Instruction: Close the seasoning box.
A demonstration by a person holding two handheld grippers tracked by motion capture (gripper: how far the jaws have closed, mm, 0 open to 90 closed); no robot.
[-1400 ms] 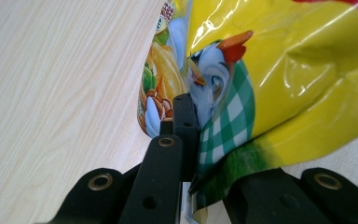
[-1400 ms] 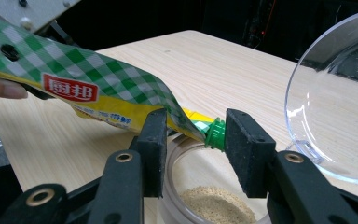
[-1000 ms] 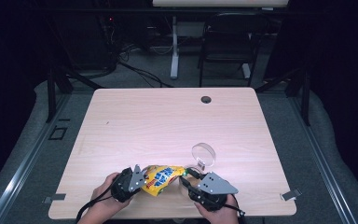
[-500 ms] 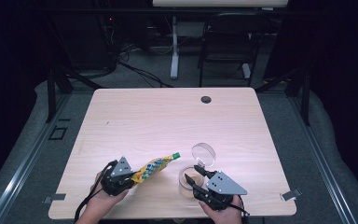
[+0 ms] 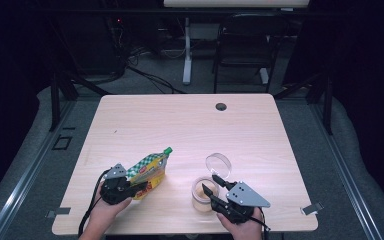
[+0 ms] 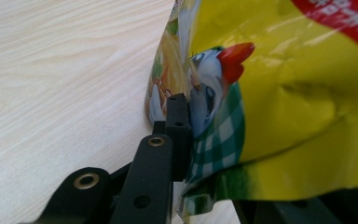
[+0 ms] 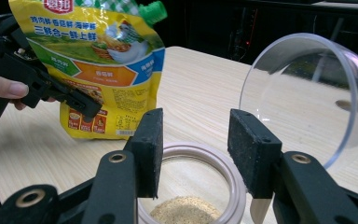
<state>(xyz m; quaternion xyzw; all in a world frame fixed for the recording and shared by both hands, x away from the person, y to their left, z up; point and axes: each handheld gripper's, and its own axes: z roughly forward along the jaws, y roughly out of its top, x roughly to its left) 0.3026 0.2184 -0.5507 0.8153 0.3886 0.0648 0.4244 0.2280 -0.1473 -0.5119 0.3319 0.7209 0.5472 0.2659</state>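
My left gripper (image 5: pixel 139 186) is shut on the lower edge of a yellow stand-up pouch (image 5: pixel 147 171) with a green screw cap (image 5: pixel 167 150). The pouch leans, cap pointing up and away. In the left gripper view one black jaw presses the pouch (image 6: pixel 284 84); the other jaw is hidden behind it. My right gripper (image 5: pixel 213 184) is open, its jaws held just over the near rim of a small clear jar (image 5: pixel 201 196). The jar (image 7: pixel 191 150) holds tan granules (image 7: pixel 186 212), and its clear lid (image 7: pixel 307 98) stands tipped open. The pouch (image 7: pixel 98 60) and left gripper (image 7: pixel 81 105) hang to the jar's left.
The light wooden table (image 5: pixel 180 125) has a dark cable hole (image 5: pixel 221 106) near its far edge. Both hands work close to the front edge. Beyond the table stand a chair (image 5: pixel 245 45) and desk legs with cables on the floor.
The right gripper let go of the pouch and moved right to the jar. The left gripper carried the pouch left and raised its cap end.
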